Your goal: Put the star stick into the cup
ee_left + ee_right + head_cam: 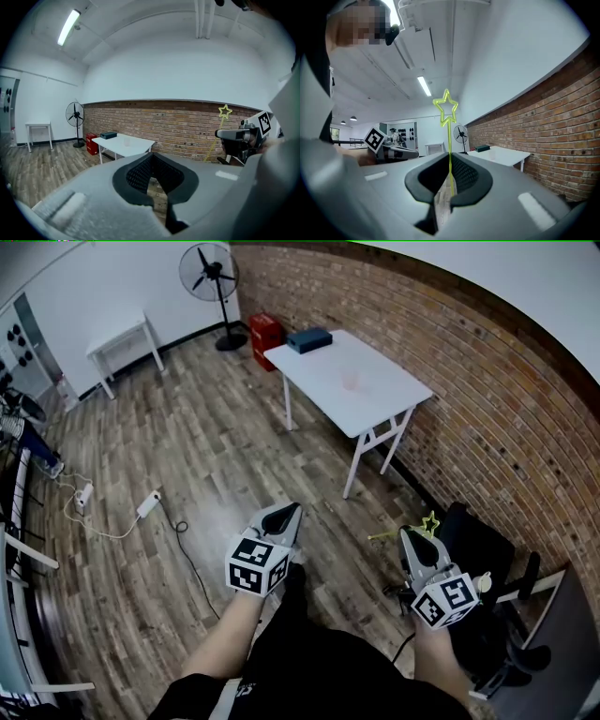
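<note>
My right gripper [413, 538] is shut on a thin yellow-green star stick [430, 523]. In the right gripper view the stick [446, 108] rises from between the pads [459, 173] of my right gripper [450, 161], star uppermost. The left gripper view shows the star [225, 111] above the right gripper [221, 134]. A small clear cup [350, 381] stands on the white table [384, 404], well ahead of both grippers; the same cup [126, 141] is small and far off in the left gripper view. My left gripper [284, 514] is shut and holds nothing.
A dark blue box [308, 338] lies at the table's far end. Beyond it are a red box [265, 334], a standing fan [211, 273] and a small white side table [122, 345]. A black chair [487, 559] is by my right hand. Cables [141, 507] lie on the wooden floor.
</note>
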A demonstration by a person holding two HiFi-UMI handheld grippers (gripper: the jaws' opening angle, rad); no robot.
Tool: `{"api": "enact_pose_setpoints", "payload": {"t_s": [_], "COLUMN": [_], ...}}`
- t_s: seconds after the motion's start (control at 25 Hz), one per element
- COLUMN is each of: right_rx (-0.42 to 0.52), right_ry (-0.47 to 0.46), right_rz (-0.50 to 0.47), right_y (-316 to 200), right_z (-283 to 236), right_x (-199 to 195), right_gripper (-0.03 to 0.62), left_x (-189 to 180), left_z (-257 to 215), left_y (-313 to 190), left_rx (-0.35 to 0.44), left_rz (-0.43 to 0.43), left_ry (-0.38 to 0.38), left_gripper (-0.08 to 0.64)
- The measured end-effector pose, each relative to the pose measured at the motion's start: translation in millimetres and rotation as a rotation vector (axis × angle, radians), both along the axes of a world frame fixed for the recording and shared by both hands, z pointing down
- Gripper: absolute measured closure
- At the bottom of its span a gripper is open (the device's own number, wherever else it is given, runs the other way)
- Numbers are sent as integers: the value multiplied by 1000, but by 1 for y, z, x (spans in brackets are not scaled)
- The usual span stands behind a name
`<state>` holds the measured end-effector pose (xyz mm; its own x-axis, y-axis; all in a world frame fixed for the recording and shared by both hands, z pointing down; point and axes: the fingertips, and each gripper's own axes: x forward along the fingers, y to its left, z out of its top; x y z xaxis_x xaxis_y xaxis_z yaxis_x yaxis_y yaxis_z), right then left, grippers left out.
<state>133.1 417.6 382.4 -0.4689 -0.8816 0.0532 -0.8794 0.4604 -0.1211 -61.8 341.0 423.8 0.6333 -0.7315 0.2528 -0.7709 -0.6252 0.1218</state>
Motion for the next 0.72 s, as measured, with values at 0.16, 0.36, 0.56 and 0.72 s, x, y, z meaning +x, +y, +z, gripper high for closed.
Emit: {"api": "enact_pose_setpoints", "payload": {"t_s": [0.16, 0.36, 0.56, 0.72], "right_rx": [-32, -51, -45, -46], "right_ry": [-8, -30, -53, -68], "right_rz": [15, 56, 89, 103], "right_y": [-46, -121, -196, -247], "right_z": [9, 12, 3, 1], "right_x": [-1, 2, -4, -14], "right_gripper": [577, 577, 577, 577], "left_x": [2, 10, 12, 5], "left_z": [12, 17, 13, 10], "left_y": [-50, -132, -208, -254], "left_rx": [-34, -41, -35, -23], "left_rz": [16, 65, 114, 138], "left_ry": [21, 29, 26, 16], "left_gripper": [554, 554, 554, 554]}}
